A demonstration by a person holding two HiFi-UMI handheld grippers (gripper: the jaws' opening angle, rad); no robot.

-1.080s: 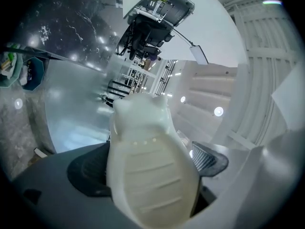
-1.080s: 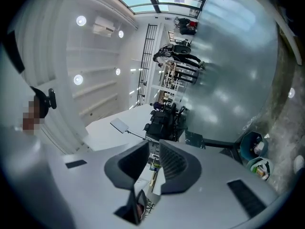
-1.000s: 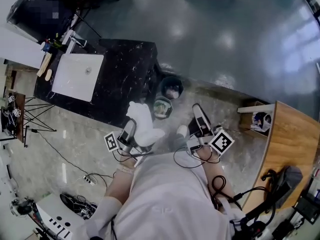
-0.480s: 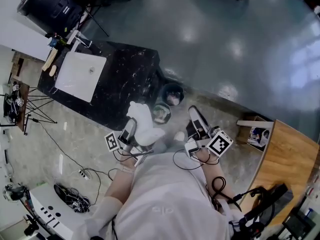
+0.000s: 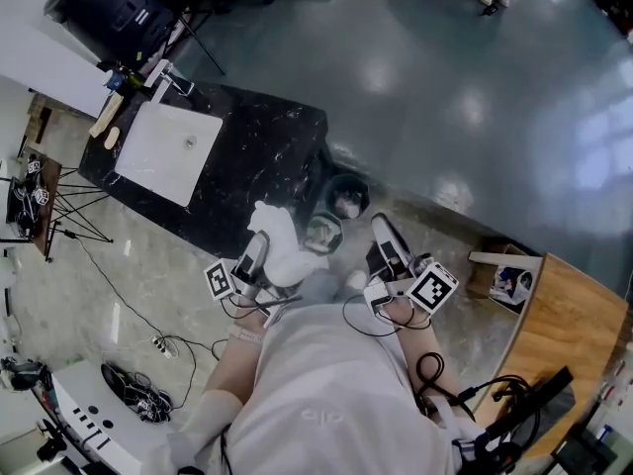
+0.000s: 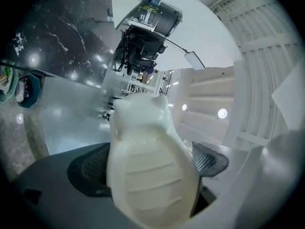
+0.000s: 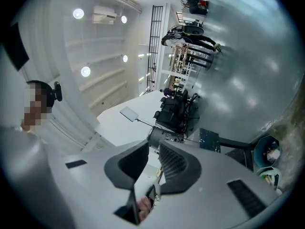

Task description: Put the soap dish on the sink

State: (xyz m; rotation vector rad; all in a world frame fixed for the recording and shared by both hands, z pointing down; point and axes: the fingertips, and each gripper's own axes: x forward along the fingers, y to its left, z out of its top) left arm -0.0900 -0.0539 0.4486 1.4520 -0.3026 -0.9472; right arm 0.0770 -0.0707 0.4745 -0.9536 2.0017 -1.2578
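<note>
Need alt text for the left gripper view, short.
A cream, ribbed soap dish fills the centre, clamped between the two black jaws of the left gripper. Behind it are a black marble counter at upper left, glossy grey floor, and a waste bin at the left edge.

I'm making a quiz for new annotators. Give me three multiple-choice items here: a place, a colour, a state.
1. Where is the sink? A set in the black counter; B mounted on a wall; C standing on a cart.
2. What colour is the soap dish? A blue; B black; C white.
3. How is the soap dish now? A lying in the sink; B clamped in the left gripper; C resting on the counter.
Answers: 1 A, the white sink sits sunk in the counter top. 2 C, it shows white in both views. 3 B, the jaws press its two sides.
</note>
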